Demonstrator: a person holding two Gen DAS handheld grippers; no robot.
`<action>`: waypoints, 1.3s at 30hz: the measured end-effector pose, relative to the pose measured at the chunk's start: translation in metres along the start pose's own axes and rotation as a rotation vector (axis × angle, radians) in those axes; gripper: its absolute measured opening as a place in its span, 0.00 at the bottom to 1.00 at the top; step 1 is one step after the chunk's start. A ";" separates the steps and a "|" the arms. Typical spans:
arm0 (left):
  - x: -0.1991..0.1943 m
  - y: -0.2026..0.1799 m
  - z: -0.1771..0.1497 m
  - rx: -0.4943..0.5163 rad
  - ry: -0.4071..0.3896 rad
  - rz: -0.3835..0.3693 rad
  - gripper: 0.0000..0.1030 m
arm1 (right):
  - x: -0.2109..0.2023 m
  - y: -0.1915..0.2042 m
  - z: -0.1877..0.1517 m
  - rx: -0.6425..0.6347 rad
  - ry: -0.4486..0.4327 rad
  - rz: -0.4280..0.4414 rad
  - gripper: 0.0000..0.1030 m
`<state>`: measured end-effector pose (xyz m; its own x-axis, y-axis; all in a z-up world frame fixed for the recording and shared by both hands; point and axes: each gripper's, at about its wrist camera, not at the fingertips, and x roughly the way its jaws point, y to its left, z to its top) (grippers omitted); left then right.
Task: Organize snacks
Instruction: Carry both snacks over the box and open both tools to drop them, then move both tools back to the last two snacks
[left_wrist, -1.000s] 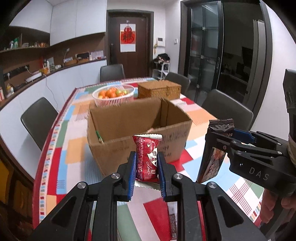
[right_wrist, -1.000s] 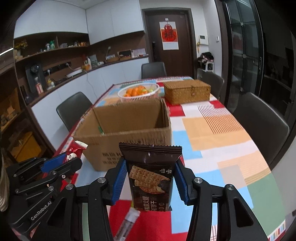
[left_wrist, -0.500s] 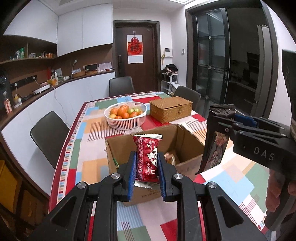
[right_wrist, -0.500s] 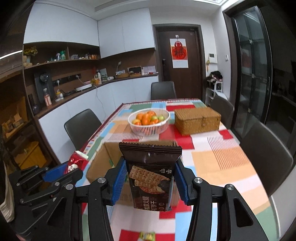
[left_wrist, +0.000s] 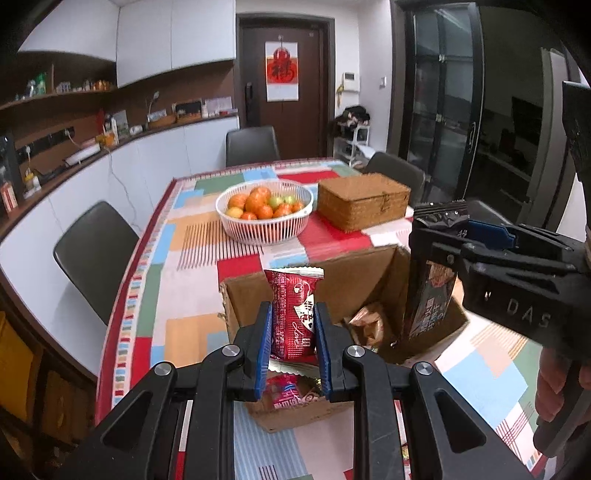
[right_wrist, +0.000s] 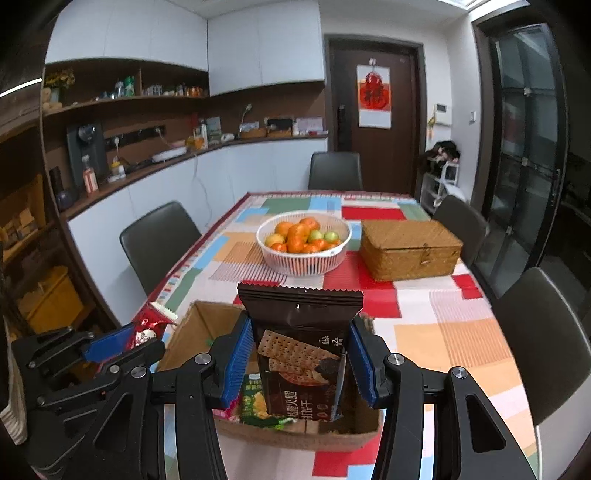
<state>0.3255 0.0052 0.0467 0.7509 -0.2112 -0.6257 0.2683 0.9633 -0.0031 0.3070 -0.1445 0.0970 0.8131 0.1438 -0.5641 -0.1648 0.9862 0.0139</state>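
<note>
My left gripper (left_wrist: 293, 334) is shut on a small red snack packet (left_wrist: 294, 314), held upright over the open cardboard box (left_wrist: 243, 295). Its blue pads press the packet's sides. My right gripper (right_wrist: 301, 363) is shut on a dark brown cracker pack (right_wrist: 301, 339) and hangs above the same box (right_wrist: 199, 325). In the left wrist view the right gripper (left_wrist: 436, 266) with its cracker pack (left_wrist: 428, 295) hovers over the box's right half. In the right wrist view the left gripper (right_wrist: 122, 341) shows at the lower left. Other snack packets lie inside the box, among them a green one (right_wrist: 253, 400).
A white basket of oranges (left_wrist: 264, 212) and a woven lidded box (left_wrist: 364, 201) stand beyond the cardboard box on the patchwork tablecloth (left_wrist: 184, 266). Dark chairs (left_wrist: 94, 251) ring the table. A counter with shelves runs along the left wall. A hand (left_wrist: 557, 387) grips the right tool.
Both grippers have risen and moved forward with their packets. They now hover over the box's opening, and its inside with several snacks has come into view.
</note>
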 end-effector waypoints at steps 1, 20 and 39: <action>0.006 0.001 -0.001 -0.001 0.014 -0.002 0.22 | 0.005 0.001 -0.001 -0.005 0.014 0.003 0.49; -0.008 -0.009 -0.018 0.009 -0.013 0.055 0.57 | 0.029 -0.004 -0.023 -0.028 0.106 -0.014 0.71; -0.069 -0.064 -0.079 0.038 0.015 -0.014 0.58 | -0.075 -0.010 -0.081 -0.064 0.008 -0.056 0.71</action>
<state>0.2093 -0.0284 0.0287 0.7377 -0.2215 -0.6378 0.3013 0.9534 0.0175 0.2023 -0.1722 0.0721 0.8178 0.0874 -0.5689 -0.1543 0.9855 -0.0704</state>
